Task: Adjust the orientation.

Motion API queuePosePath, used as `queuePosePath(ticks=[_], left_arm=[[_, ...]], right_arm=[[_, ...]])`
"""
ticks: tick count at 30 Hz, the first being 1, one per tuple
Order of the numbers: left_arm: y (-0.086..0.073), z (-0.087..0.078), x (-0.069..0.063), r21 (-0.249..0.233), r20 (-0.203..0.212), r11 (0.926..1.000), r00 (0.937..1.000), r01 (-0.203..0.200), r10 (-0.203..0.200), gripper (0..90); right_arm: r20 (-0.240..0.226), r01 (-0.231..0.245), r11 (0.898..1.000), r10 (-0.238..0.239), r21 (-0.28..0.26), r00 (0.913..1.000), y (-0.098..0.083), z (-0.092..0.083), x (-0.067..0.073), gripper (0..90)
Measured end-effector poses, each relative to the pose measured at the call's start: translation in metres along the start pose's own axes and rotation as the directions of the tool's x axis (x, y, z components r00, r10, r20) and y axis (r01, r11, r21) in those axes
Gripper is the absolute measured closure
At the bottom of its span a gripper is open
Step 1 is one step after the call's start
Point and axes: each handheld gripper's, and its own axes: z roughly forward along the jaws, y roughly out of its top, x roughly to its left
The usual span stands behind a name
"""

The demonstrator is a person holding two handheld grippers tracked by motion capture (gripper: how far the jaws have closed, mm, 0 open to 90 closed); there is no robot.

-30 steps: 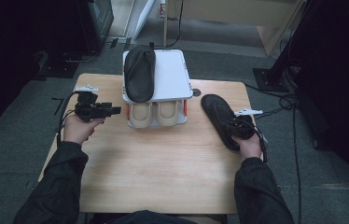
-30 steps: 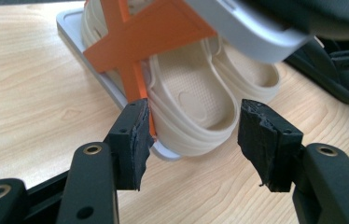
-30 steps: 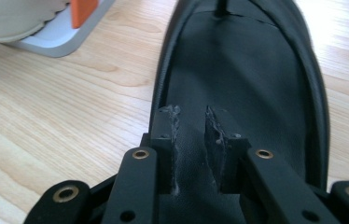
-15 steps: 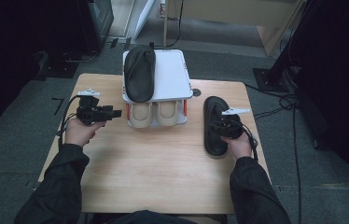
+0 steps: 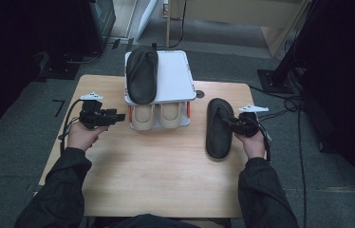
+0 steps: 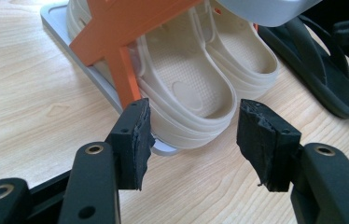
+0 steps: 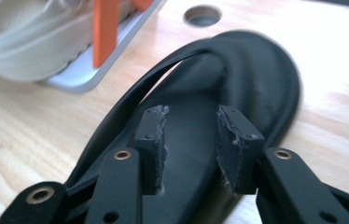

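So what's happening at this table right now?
A person is sorting footwear at a two-tier shoe rack. The right gripper has just been opening over a black flip-flop lying on the table; its pads are not pressing it. The left gripper waits open beside the beige clogs below. Another black flip-flop lies on top.

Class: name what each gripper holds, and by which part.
Nothing is held. The right gripper has just been opening above the black flip-flop; the left gripper is open, empty.
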Motion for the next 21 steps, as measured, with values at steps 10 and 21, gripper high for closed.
queuePosePath(ticks=[10,21], left_arm=[[-0.008,-0.004,-0.003,-0.015,-0.036,0.9999,0.9993,-0.005,0.005,45.4],[-0.017,-0.003,-0.003,0.007,-0.017,0.9999,0.9997,0.016,-0.016,45.4]], right_arm=[[0.035,-0.029,1.0,0.029,0.001,0.999,0.001,0.011,-0.015,56.1],[0.038,-0.078,0.996,0.076,0.04,0.9964,-0.001,0.032,-0.023,56.2]])
